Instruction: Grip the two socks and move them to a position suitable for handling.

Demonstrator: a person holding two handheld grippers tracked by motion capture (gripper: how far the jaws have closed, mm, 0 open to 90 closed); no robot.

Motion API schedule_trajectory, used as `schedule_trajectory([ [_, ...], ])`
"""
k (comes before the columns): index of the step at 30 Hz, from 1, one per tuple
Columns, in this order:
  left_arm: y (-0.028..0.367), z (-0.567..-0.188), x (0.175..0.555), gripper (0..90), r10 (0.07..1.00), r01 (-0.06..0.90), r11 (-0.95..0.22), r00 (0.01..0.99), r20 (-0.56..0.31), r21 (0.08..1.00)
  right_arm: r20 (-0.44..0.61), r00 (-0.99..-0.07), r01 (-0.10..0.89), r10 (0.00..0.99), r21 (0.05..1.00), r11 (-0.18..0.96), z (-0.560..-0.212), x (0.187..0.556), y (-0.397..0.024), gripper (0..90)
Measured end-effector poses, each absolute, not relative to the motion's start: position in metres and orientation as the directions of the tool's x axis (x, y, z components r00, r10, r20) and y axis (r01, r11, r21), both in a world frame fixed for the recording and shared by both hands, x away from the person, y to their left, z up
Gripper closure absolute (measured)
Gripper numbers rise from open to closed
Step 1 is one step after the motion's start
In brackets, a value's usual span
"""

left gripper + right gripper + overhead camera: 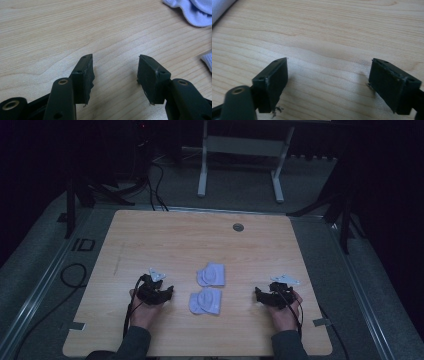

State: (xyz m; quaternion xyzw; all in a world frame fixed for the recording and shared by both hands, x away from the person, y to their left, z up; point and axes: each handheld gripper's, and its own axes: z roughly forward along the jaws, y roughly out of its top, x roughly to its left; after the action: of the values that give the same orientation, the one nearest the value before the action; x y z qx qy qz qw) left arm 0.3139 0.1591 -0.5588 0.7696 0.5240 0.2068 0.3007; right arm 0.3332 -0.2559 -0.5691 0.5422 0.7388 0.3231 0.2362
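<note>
Pale wooden table (150,240). Left gripper (168,292) low on the wood, jaws parted, holding nothing. Just right of it, two small lavender-white folded cloths: one farther (211,274), one nearer (206,302), slightly apart. Right gripper (258,293) beyond them, jaws wide, empty.

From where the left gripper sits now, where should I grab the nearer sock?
Probably pinch the near sock at its left edge, coming in from the left with the open left gripper. It lies flat and crumpled, and that edge faces the gripper.
</note>
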Motion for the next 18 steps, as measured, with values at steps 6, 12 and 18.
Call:
schedule_trajectory([
  [6,0.159,-0.559,0.313,47.0,0.931,0.684,-0.269,0.364,0.002,0.678,-0.002,-0.329,0.658,0.944,0.717,0.231,-0.563,0.326,-0.253,40.0],
  [12,0.159,-0.558,0.314,47.0,0.931,0.686,-0.27,0.364,0.002,0.676,0.012,-0.412,0.653,0.911,0.701,0.286,-0.555,0.32,-0.242,61.6],
  [18,0.158,-0.558,0.313,46.9,0.932,0.686,-0.268,0.362,0.002,0.676,-0.005,-0.499,0.615,0.867,0.703,0.358,-0.546,0.313,-0.228,79.0],
])
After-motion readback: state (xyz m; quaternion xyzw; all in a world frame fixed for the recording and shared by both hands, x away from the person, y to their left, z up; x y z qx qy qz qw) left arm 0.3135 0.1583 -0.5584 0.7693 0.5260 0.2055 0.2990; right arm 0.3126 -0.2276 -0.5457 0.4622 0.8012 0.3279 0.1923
